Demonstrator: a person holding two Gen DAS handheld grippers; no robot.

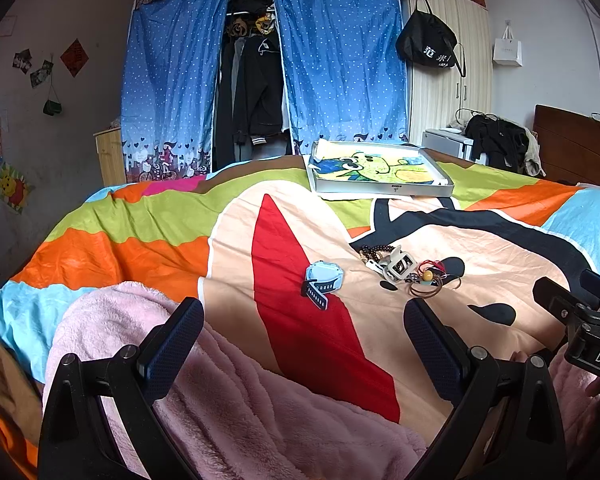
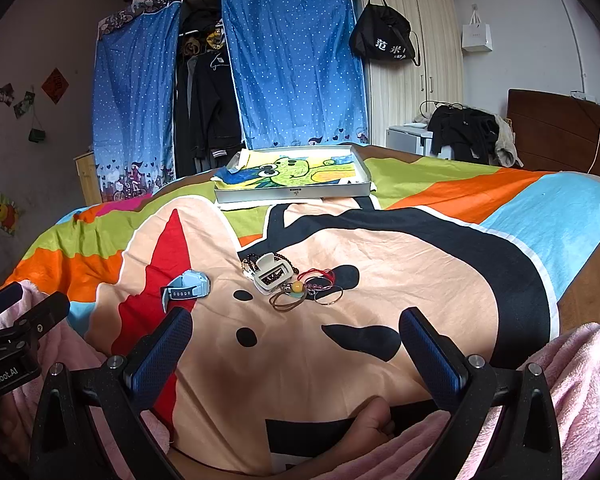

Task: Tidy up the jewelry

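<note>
I'm sitting on a bed with a loud cartoon bedsheet (image 2: 380,240), a fuzzy pink blanket (image 1: 220,400) bunching up at my end. Across the room a wardrobe with two blue polka-dot curtains (image 2: 296,72) is hanging partly open, one black bag (image 2: 382,38) and one white paper bag (image 2: 477,34) hanging to its right.

I'm holding my left gripper (image 1: 304,340) and right gripper (image 2: 296,344) just above the sheet, both with fingers spread wide and gripping nothing.

The jewelry pile (image 2: 296,280) is lying mid-bed, nearer me than the one flat tray (image 2: 292,196) with a cartoon drawing: one white hair claw (image 2: 272,274), one dark bead bracelet (image 2: 256,260), several hair ties and bangles too tangled to count. One light blue watch (image 2: 188,288) is sitting just left of the pile.
</note>
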